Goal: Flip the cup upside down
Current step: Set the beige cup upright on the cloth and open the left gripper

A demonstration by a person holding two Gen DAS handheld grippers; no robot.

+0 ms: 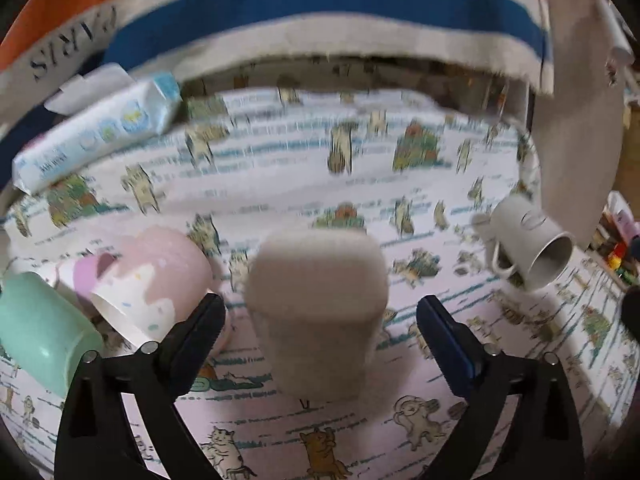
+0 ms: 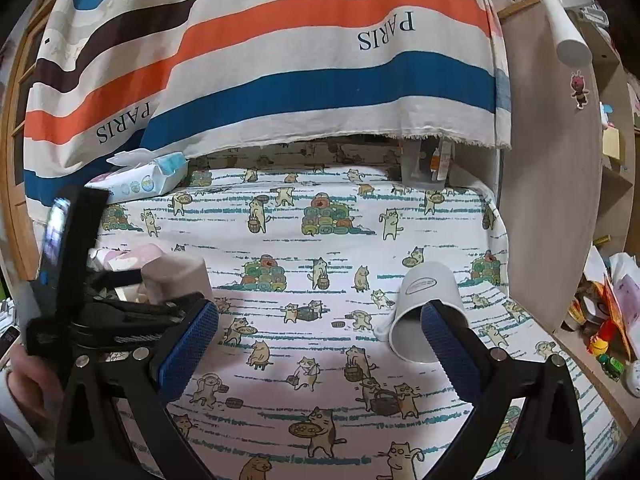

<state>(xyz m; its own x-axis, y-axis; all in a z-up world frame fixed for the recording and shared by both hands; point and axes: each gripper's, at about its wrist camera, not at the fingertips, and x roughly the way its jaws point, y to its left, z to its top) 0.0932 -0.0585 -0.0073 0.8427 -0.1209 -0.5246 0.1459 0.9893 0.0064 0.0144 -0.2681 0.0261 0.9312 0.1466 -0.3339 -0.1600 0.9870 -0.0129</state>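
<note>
A beige cup (image 1: 316,304) stands upside down on the cat-print cloth, between the fingers of my left gripper (image 1: 320,320), which is open around it without touching. It also shows in the right wrist view (image 2: 176,276), behind the left gripper's body. A grey mug (image 1: 528,240) lies on its side at the right; in the right wrist view the mug (image 2: 424,312) lies with its mouth toward me. My right gripper (image 2: 320,336) is open and empty, its right finger in front of the mug.
A pink-and-white cup (image 1: 156,280) and a mint green cup (image 1: 40,328) lie on their sides at the left. A wet-wipes pack (image 1: 96,136) lies at the back left. A striped towel (image 2: 280,60) hangs behind. A shelf panel (image 2: 552,200) stands at the right.
</note>
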